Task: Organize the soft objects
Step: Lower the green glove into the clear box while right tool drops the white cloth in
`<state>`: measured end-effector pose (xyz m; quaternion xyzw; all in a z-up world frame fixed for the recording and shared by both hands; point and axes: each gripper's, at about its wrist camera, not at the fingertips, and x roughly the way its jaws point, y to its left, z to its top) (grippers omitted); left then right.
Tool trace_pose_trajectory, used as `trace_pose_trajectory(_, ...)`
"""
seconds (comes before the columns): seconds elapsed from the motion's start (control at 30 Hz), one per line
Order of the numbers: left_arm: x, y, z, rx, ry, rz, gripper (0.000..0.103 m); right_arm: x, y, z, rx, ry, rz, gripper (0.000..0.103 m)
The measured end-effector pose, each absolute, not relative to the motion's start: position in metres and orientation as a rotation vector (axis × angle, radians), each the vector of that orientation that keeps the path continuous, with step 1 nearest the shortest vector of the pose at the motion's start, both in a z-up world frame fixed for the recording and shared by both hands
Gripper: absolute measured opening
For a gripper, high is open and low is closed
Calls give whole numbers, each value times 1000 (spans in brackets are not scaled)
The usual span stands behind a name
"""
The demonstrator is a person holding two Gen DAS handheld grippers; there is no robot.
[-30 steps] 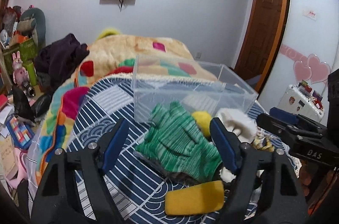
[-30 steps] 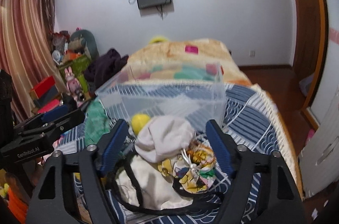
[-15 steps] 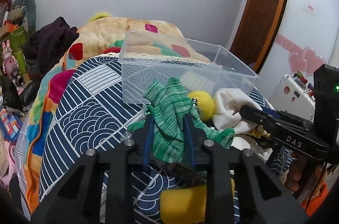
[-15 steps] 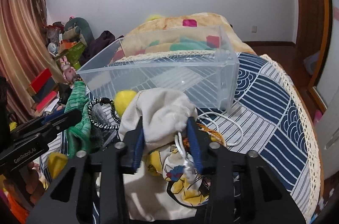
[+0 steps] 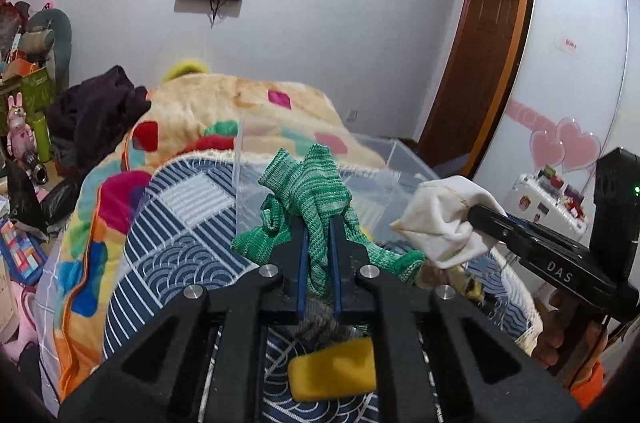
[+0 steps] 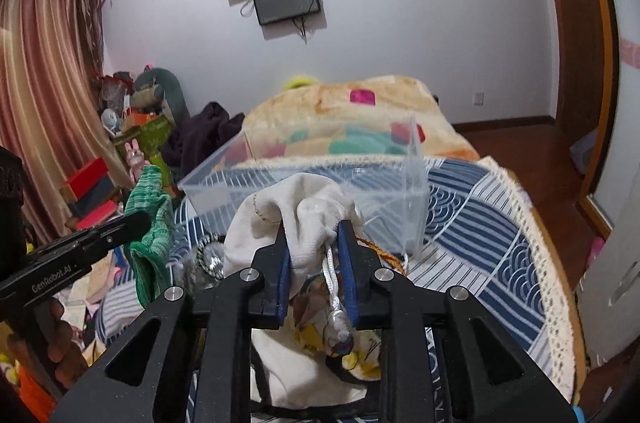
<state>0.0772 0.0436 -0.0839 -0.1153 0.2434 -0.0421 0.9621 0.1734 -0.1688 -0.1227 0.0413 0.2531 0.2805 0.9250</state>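
Green knitted glove (image 5: pixel 310 199), ribbed and mottled in texture, is clamped between the nearly closed blue-padded jaws of the left gripper (image 5: pixel 318 263), its fingers flopping up and to the sides in front of the clear plastic bin (image 5: pixel 384 167). White lettering "DAS" is legible on the black body of the right gripper (image 5: pixel 486 219) as seen from the left wrist view; "GenRobot.AI" reads on the left gripper's body (image 6: pixel 136 223) in the right wrist view. The right gripper's jaws, closed to a narrow gap, pinch a cream cloth (image 6: pixel 304 211), soft and bunched, held just near of the bin's near wall (image 6: pixel 304 191). A white cord (image 6: pixel 334 287) hangs between those jaws over a yellow printed fabric (image 6: pixel 320 335) below. The bin is rectangular, transparent and rigid, resting on a navy-and-white patterned bedspread (image 6: pixel 488 235). A yellow sponge block (image 5: pixel 332 369) lies near, under the left gripper. Far behind, a plush beige blanket (image 5: pixel 224 107) with coloured patches covers the bed; a dark garment (image 5: pixel 96 111) lies at its left.
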Motion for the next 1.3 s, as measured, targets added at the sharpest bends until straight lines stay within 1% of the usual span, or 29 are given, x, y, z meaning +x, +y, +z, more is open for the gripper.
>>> trace_pose_trajectory(0.4,113,47,-42,-161,402,-51,9,183,-172,-75,65,387,521,20)
trace_pose_trajectory(0.67,158,47,-39,-129,434,-38,9,201,-156,-65,35,362,500,20)
trace_pose_trajectory(0.93,203,43,-58,-110,544,-19,9,231,-133,-80,-23,421,476,20)
trace_pose_trajectory(1.1,232,40,-75,-108,641,-19,9,254,-126,-96,-25,519,476,20)
trace_pose_trajectory(1.3,254,36,-99,-66,749,-14,9,265,-119,-109,-93,603,469,20)
